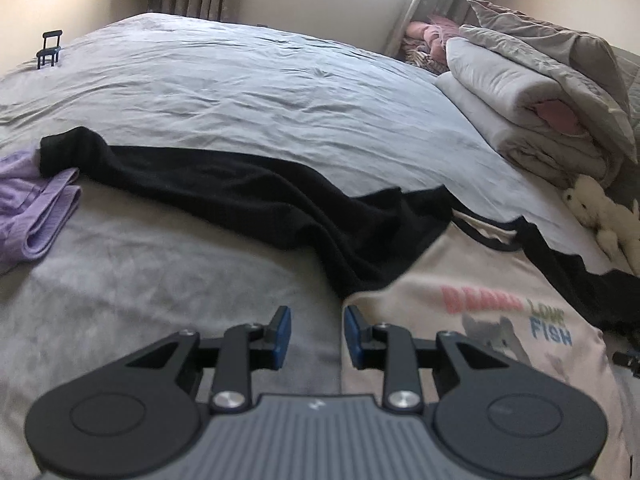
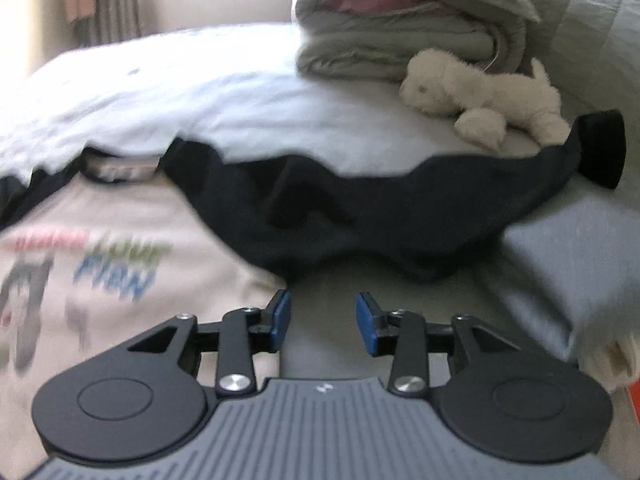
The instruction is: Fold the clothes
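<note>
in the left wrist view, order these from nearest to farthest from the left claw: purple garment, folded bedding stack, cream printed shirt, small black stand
1. cream printed shirt, just right of the left claw
2. purple garment, left edge
3. folded bedding stack, far right
4. small black stand, far left corner

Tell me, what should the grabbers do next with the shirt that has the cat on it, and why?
Probably close the left gripper on the near edge of the cream shirt. Both the left gripper and the right gripper are open and hold nothing. The shirt lies flat with its black sleeves spread wide, so it looks unfolded, and its edge sits right at the left gripper's fingers.
</note>
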Available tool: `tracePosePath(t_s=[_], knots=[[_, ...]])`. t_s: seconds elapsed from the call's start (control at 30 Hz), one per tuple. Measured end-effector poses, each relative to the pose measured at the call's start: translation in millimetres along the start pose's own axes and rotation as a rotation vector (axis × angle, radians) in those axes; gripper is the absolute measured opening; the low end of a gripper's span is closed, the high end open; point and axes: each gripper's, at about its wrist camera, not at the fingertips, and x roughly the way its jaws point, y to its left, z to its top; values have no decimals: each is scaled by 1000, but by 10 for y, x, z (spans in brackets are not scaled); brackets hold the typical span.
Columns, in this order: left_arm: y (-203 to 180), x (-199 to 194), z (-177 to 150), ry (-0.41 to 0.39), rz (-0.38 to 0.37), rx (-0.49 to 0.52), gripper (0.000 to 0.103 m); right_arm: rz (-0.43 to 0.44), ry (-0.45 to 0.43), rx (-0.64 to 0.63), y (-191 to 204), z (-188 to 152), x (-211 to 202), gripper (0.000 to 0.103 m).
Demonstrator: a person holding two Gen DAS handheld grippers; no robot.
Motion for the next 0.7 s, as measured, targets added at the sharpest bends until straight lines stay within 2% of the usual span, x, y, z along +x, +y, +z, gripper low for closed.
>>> tracePosePath(t_s=[0.1,0.27,0.37,0.53,0.6,0.7], knots=[[-27,-144,-137,-11,18,14,22,28,35,-24,-29,-127,-74,40],[40,-362,-335,17,-23,-16,17,84,66,-51,-55,-344,-249,40],[75,-533,-462,18,-47,-13,3,79,69,-97,-4,-503,-390,40],[131,-818,-675,21,-87,-8,1,43,53,-172,102,-829,-681,40],[177,-924,-835,37,-125,-34,1,52,50,-156,108,-994,-810,40],[247,-1084,-1078,63,-184,-73,1,-9,30,-133,87,-1252,-1026,42]])
